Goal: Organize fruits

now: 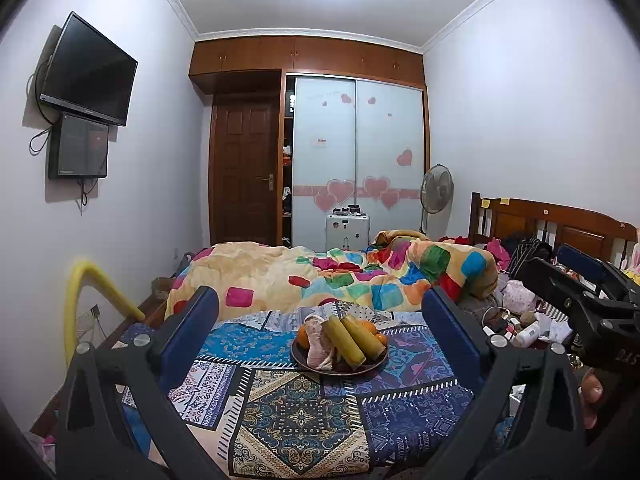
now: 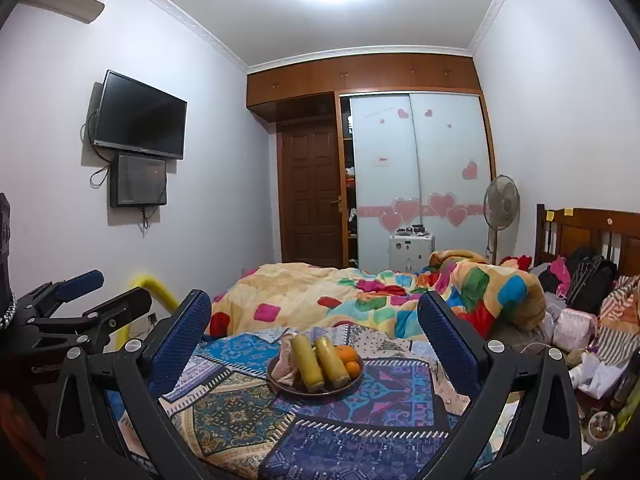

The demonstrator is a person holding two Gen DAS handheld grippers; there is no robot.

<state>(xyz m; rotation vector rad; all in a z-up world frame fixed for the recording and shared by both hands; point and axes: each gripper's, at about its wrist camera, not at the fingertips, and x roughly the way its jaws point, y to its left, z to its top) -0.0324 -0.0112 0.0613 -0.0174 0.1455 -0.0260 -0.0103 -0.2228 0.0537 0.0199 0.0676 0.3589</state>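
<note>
Dark round plate (image 1: 340,370) sitting on the patterned patchwork sheet (image 1: 280,412) of the bed, ahead of both grippers and well apart from them. On the plate: two long yellow-green pieces (image 1: 352,338), side by side and touching, long axes running from near-right to far-left in the left wrist view, near ends cut flat and pointing toward the camera. Same pair (image 2: 320,360) in the right wrist view leaning up and away to the left. Oranges (image 2: 347,356) tucked on the right side of the plate, one more orange (image 1: 303,338) peeking out at the left. Pale pinkish lump (image 1: 320,344) lying left of the long pieces; what it is, hard to tell.

Left gripper (image 1: 320,320) spread wide, nothing between the blue pads, plate framed in the gap but untouched. Right gripper (image 2: 314,320) likewise wide apart and empty, plate showing between the fingers.

Open sheet on all near sides of the plate. Bunched colourful quilt (image 1: 340,276) close behind its far rim. Clutter along the right edge of the bed, yellow rail (image 1: 92,292) at the left edge.
</note>
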